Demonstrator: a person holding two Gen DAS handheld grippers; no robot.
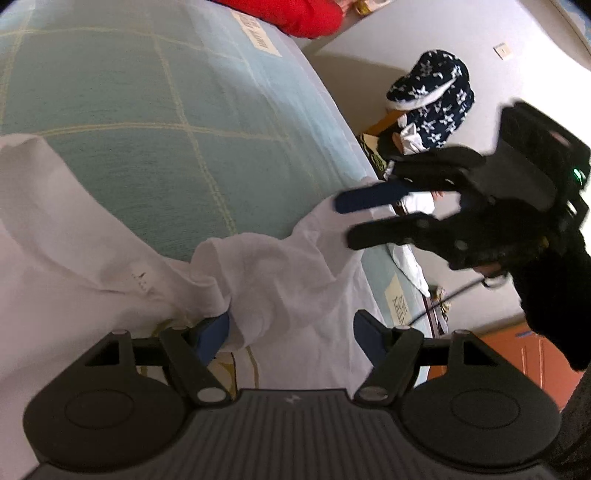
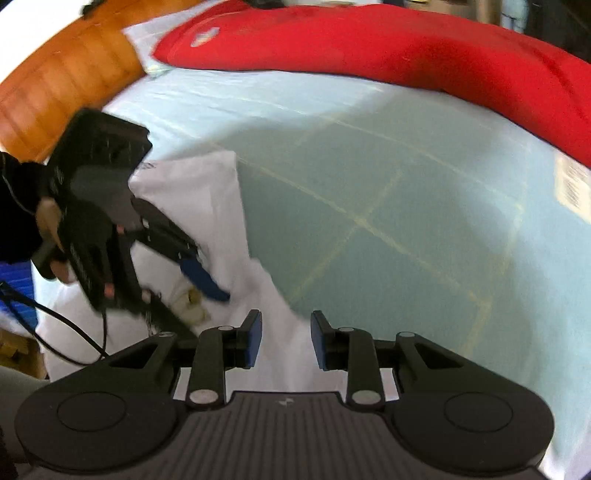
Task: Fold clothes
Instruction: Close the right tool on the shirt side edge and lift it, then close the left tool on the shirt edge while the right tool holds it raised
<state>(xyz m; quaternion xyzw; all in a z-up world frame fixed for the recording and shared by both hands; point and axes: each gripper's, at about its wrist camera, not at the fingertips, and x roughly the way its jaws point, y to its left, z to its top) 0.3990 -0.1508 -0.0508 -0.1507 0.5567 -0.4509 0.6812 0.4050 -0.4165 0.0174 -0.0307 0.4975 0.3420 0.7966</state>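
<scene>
While motion blurs it, white garment [image 2: 207, 199] partly hides bedsheet [image 2: 369, 184].

A: Any writing you can read?
B: No. The bed [image 1: 155, 110] sheet has a label [image 1: 256, 33] and another label [image 1: 399, 301], both with blurred print.
A: The red cloth [image 2: 369, 40]?
B: A pale logo [image 2: 205, 37], illegible.

Ahead of the right gripper [image 2: 286, 339] the bedsheet [image 2: 388, 192] is left free — only the red garment [image 2: 406, 48] is met farther on.
</scene>
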